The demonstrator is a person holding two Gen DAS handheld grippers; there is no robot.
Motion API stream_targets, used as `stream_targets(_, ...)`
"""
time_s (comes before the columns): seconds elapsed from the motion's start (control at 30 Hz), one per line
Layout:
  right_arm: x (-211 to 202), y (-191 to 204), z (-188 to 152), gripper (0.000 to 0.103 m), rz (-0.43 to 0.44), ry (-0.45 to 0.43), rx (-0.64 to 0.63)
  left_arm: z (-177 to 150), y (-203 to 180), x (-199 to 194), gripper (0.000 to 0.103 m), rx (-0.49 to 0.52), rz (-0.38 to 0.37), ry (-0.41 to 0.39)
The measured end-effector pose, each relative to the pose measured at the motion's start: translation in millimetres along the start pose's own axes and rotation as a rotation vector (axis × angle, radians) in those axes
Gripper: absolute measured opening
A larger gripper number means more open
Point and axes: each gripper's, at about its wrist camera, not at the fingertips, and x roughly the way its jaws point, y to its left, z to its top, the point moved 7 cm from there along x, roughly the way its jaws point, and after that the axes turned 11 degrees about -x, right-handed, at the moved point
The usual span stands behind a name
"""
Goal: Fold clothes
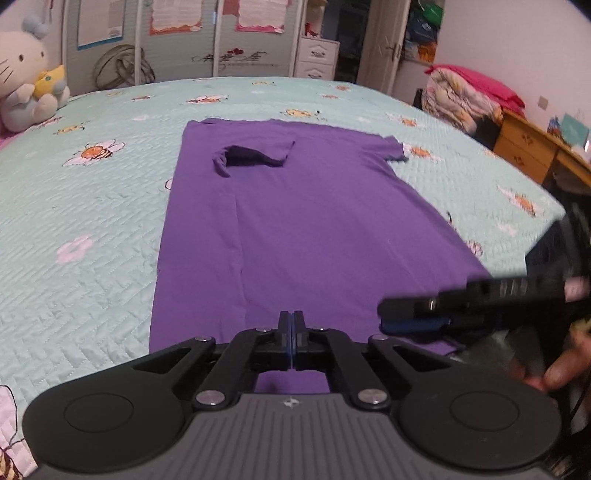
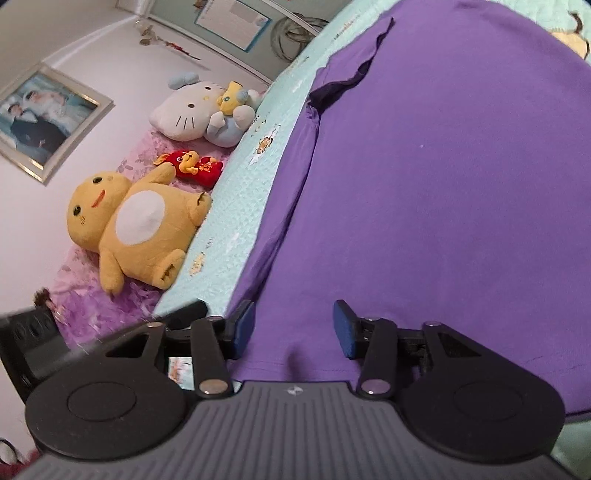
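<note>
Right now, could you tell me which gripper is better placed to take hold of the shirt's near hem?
Probably the right gripper: its jaws are open with the purple shirt lying between them at the hem. The left gripper has its jaws closed, with no cloth visibly caught, so it would need to open first.

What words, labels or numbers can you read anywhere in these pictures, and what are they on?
None can be read with certainty.
Wardrobe door decal: dark script under red hearts, too blurred to read.
Posters on the wardrobe: printed text too small.
Red plush cushion: gold characters, blurred.
Purple T-shirt: no print visible.
Left gripper and right gripper: only a small emblem, no lettering.
</note>
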Motion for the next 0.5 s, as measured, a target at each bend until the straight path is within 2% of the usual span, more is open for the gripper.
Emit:
stream_targets(0.1, 8, 6, 5, 0.053, 0.042, 0.022, 0.074, -5, -5, 4, 0.0, 0.009, 0.0, 0.015)
stream_targets(0.23, 27, 34, 8, 0.054, 0.068, 0.084, 0.072, -5, 7, -27, 0.005, -0.093, -0.065, -0.088)
stream_targets(0.33, 50, 54, 4, 0.055, 0.074, 0.152, 0.061, -7, 20, -40, 0.008, -0.134, -0.036, -0.131)
stream_targets(0.37, 59, 59, 3, 0.055, 0.059, 0.173, 0.048, -9, 26, -41, 0.009, -0.145, -0.02, -0.132)
stream_targets(0.43, 76, 64, -2, 0.056, 0.028, 0.212, 0.034, -15, 36, -40, 0.018, -0.166, 0.008, -0.121)
stream_targets(0.5, 92, 67, -7, 0.056, 0.006, 0.246, 0.034, -18, 42, -38, 0.019, -0.176, 0.024, -0.114)
